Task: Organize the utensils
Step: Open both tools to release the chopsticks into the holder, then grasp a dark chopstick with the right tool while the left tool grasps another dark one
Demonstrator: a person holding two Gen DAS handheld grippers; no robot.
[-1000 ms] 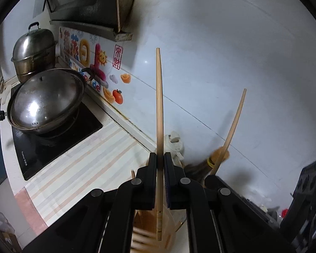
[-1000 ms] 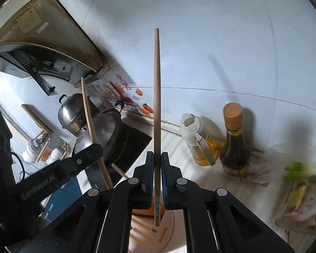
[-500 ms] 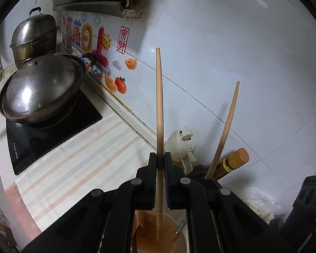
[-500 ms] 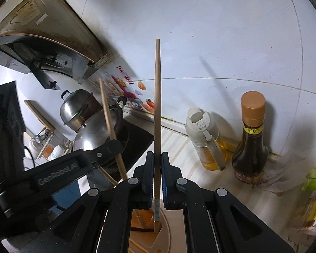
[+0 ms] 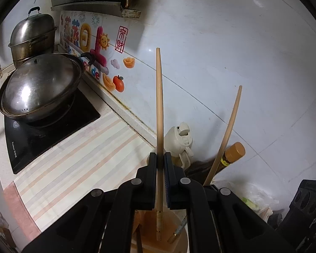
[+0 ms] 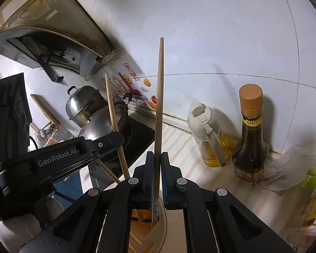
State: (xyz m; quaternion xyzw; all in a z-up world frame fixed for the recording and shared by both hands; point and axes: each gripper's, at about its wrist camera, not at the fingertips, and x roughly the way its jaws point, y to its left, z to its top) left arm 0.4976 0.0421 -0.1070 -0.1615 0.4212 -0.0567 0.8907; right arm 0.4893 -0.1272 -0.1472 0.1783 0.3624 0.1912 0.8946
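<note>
My left gripper [image 5: 160,158] is shut on a wooden chopstick [image 5: 159,105] held upright, its lower end inside a beige utensil holder [image 5: 179,240] below. My right gripper [image 6: 155,158] is shut on a second wooden chopstick [image 6: 159,97], also upright, its lower end at the rim of the same holder [image 6: 161,225]. The right gripper's chopstick shows in the left wrist view [image 5: 227,135] to the right. The left gripper [image 6: 117,136] and its chopstick [image 6: 113,118] show at left in the right wrist view. Other utensils stand in the holder.
A lidded wok [image 5: 39,86] sits on a black induction hob [image 5: 44,135] at left, with a steel steamer pot [image 5: 31,35] behind. An oil dispenser [image 6: 206,135] and a dark sauce bottle [image 6: 250,139] stand against the white tiled wall. Plastic bags [image 6: 284,168] lie at right.
Both grippers have moved down with their chopsticks, whose lower ends now reach into the holder. The counter and bottles appear closer.
</note>
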